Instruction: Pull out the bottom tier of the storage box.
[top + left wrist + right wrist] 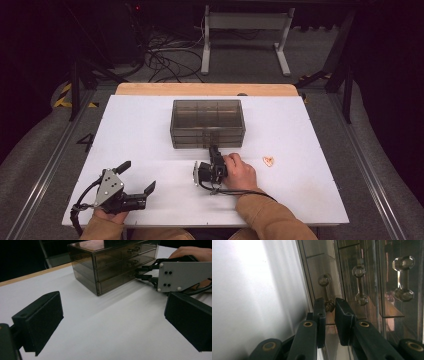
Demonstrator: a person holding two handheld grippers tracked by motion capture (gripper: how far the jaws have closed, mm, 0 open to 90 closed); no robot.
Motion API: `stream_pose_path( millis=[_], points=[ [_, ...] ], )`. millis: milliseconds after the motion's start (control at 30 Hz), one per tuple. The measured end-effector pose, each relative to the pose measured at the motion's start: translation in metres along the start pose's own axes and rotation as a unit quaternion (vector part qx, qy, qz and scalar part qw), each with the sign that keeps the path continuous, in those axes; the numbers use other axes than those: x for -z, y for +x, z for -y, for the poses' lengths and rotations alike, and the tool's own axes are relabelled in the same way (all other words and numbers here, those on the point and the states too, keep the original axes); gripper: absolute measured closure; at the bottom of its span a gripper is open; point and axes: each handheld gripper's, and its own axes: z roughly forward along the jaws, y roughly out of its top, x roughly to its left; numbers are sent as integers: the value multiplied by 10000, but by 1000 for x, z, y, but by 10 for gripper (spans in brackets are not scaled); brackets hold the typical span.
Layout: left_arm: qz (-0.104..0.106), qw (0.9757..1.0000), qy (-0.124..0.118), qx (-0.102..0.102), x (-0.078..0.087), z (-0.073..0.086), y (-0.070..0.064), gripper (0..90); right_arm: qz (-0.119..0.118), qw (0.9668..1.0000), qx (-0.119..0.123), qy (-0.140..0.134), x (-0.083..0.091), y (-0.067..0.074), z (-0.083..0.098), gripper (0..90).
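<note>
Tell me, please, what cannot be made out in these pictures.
- Drawer contents: the smoky walls of the drawer box hide them, high view.
- Small heart-shaped thing: too small to identify, high view.
- Bottom drawer handle: its lower knob is partly covered by the right gripper, right gripper view.
- Left gripper: body cut off, left gripper view.

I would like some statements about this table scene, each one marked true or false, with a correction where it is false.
1. The right gripper has its jaws closed on the handle of the bottom drawer of the smoky transparent plastic drawer box. True.
2. The left gripper holds the small heart-shaped tan piece. False: its jaws stand open with nothing between them, and the piece lies alone on the white table.
3. The drawer box has three drawers stacked one above another. True.
4. The bottom drawer is pulled fully out. False: it sits in line with the others.
</note>
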Motion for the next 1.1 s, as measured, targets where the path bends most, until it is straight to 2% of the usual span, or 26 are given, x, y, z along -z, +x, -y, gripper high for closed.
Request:
stream_pose_path(
  millis=[167,233,267,300,333,533,667,733,767,833,967,1100],
  points=[
    [2,10000,6,-11,0,0,0,27,-60,10000,8,-42,7,-1,1,793],
    [1,10000,9,-11,0,0,0,27,-322,9994,-123,-28,9,-3,2,765],
    [2,10000,8,-11,0,0,0,27,-322,9994,-123,-28,9,-3,2,765],
    [-1,10000,9,-13,0,0,0,27,-484,9985,-258,-18,9,-6,2,732],
    [-1,10000,9,-13,0,0,0,27,-514,9981,-345,-40,10,-7,2,712],
    [-9,10000,0,-8,0,0,0,26,-599,9970,-454,-176,13,-12,4,681],
    [-6,10000,5,22,1,0,0,26,-669,9953,-623,-305,17,-17,5,662],
    [-4,10000,6,18,0,0,0,25,-750,9939,-710,-388,20,-21,6,642],
    [-3,10000,7,12,0,0,0,25,-809,9921,-859,-431,22,-24,8,613],
    [-1,10000,9,15,0,0,0,25,-809,9912,-940,-451,22,-25,10,602],
    [-2,10000,3,14,1,0,0,25,-881,9889,-1078,-521,24,-31,13,579],
    [-1,10000,6,18,1,0,0,25,-864,9883,-1114,-574,26,-32,13,574]
  ],
)
